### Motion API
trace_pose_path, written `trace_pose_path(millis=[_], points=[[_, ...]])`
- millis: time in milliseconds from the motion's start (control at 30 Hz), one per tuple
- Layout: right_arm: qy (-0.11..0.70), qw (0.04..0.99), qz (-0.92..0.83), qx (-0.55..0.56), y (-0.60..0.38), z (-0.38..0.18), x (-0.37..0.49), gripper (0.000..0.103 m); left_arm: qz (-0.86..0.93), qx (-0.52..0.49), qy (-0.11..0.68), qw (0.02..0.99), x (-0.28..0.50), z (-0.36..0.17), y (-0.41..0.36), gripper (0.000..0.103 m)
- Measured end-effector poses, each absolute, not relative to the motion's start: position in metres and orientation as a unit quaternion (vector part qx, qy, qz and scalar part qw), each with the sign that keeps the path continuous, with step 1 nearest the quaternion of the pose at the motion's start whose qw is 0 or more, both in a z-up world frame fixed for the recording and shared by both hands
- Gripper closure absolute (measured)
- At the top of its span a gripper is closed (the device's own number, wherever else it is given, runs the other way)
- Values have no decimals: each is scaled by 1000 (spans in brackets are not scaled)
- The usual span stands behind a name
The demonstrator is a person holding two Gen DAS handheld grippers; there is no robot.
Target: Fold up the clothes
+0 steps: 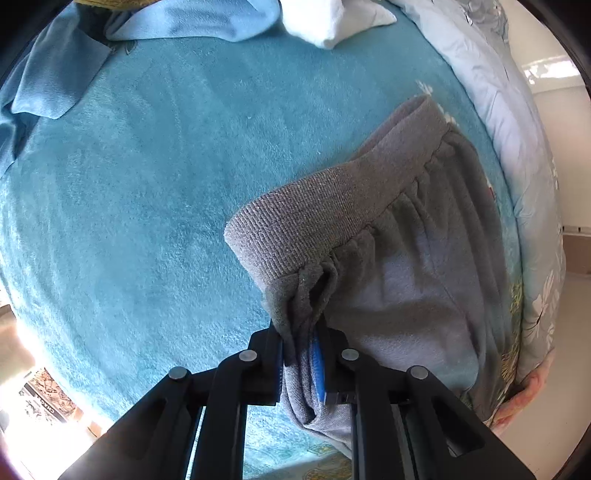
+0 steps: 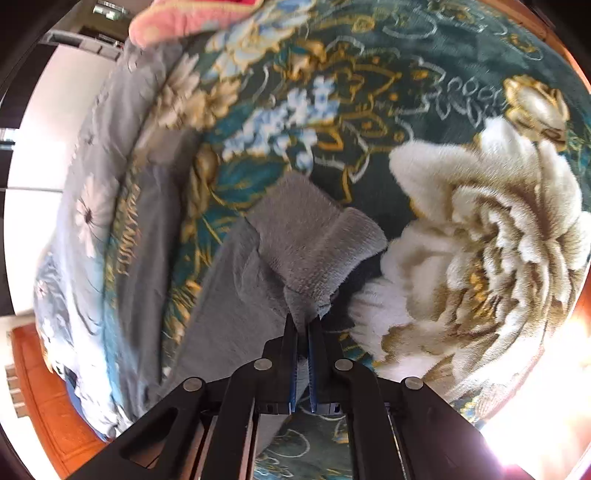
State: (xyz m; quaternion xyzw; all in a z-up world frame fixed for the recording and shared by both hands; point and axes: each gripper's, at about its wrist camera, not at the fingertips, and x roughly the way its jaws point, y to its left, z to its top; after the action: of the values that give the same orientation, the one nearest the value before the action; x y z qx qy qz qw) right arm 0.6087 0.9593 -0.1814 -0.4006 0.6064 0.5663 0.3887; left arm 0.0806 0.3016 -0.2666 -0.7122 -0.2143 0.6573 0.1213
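From the left wrist, the left gripper (image 1: 303, 354) pinches the bunched corner of the grey trousers (image 1: 369, 229) just below their ribbed waistband, which runs up toward 1 o'clock over the teal blanket (image 1: 147, 203). Blue and white clothes (image 1: 221, 18) wait at 12 o'clock, apparently unfolded. From the right wrist, the right gripper (image 2: 303, 332) is clamped on the trousers' cuff (image 2: 306, 236), with the flowered blanket (image 2: 480, 221) behind. No fold shows yet; the work looks barely begun.

We see a bed spread with a teal plush blanket (image 1: 147, 206), flowered at one end. On it lie grey trousers (image 1: 388, 236), a blue garment (image 1: 48, 85), and perhaps a white cloth (image 1: 328, 22).
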Motion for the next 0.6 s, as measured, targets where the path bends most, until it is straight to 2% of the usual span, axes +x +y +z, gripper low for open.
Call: trace_pose_path(millis=[67,267,367,433,600], points=[[612,385,565,-398,955,-189,610,95,657,-714,-207,127,79,-269,302,88],[619,382,558,-399,943,-205,615,94,654,-719,-195,135,79,-277,302,87],[624,384,554,-395,936,-209,617,93,648,-724,-192,139,80,-281,303,81],[625,386,551,-396,932,-211,617,82,643,-729,-189,139,80,-283,302,77],[627,395,546,-392,922,-211,625,69,641,-731,-184,144,78,-286,298,72]])
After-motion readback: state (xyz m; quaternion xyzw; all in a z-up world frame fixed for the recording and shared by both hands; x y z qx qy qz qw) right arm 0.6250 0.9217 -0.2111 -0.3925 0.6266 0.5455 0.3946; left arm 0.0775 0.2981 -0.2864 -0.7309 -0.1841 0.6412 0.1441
